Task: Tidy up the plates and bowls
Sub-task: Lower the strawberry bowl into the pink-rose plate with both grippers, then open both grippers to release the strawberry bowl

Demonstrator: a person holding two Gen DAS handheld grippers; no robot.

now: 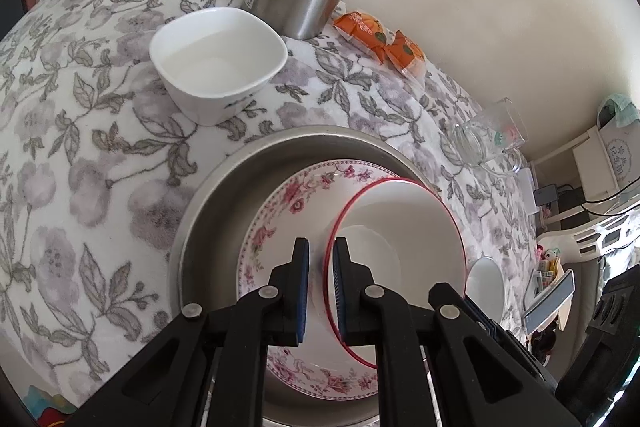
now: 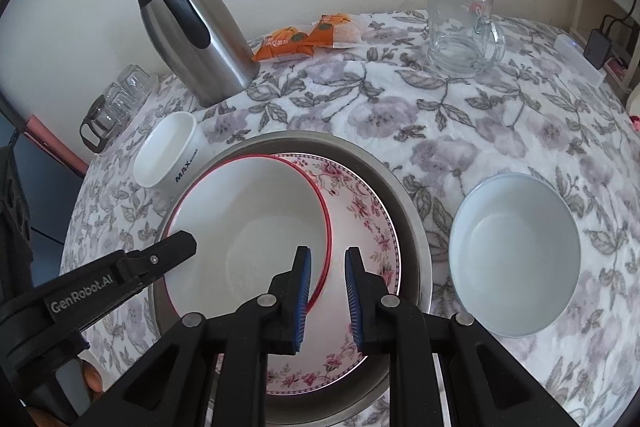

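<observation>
Fingers of both grippers pinch opposite sides of the red-rimmed bowl (image 1: 404, 227)
Only right wrist view shows the pale bowl (image 2: 516, 255) whole, beside the metal basin (image 2: 412, 227)

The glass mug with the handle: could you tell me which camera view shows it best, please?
The right wrist view: the glass mug stands upright, whole and unobstructed on the floral cloth. The left wrist view catches it only small and distorted near the right edge.
</observation>
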